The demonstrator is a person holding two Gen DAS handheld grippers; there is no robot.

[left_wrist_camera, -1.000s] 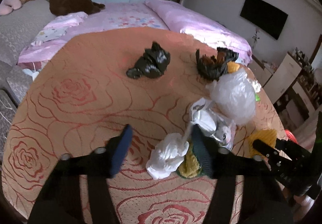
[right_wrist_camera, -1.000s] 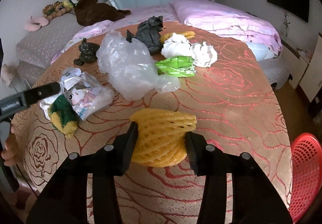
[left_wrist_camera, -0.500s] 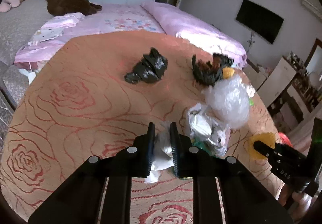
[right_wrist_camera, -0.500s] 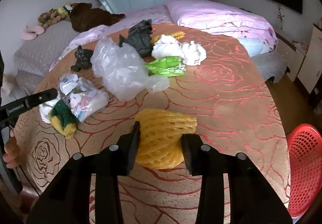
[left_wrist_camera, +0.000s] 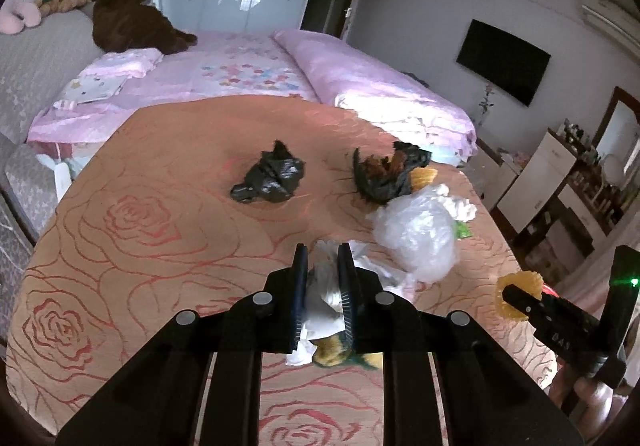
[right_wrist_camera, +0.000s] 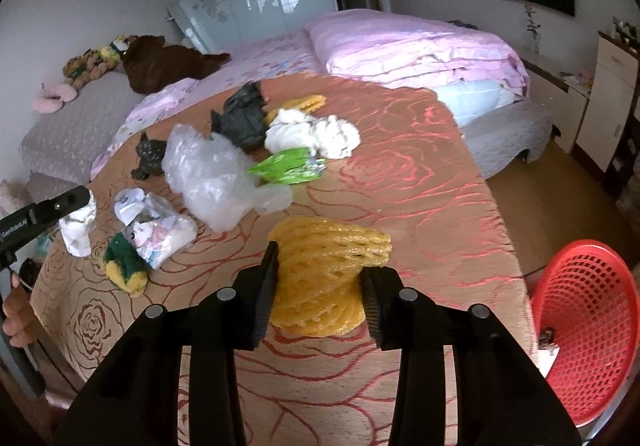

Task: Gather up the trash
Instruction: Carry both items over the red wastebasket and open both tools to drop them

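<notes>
Both hands are loaded now; the left gripper (left_wrist_camera: 323,286) has its fingers clamped on a crumpled white paper wad (left_wrist_camera: 322,296), pinched tight between the pads and, by the look of it, just clear of the rose-patterned orange tabletop (left_wrist_camera: 160,213); the right gripper (right_wrist_camera: 320,288) has its fingers pressed into a yellow foam fruit net (right_wrist_camera: 324,270), which bulges between them. So the pick-up step looks done on both sides, and the carry is next. The red plastic mesh basket (right_wrist_camera: 588,322) sits below the tabletop's edge on the right; that seems the likely drop point; the right hand is nearer. Plenty is left: a clear plastic bag (right_wrist_camera: 212,177), a green wrapper (right_wrist_camera: 286,167), black crumpled bags (left_wrist_camera: 270,179).
</notes>
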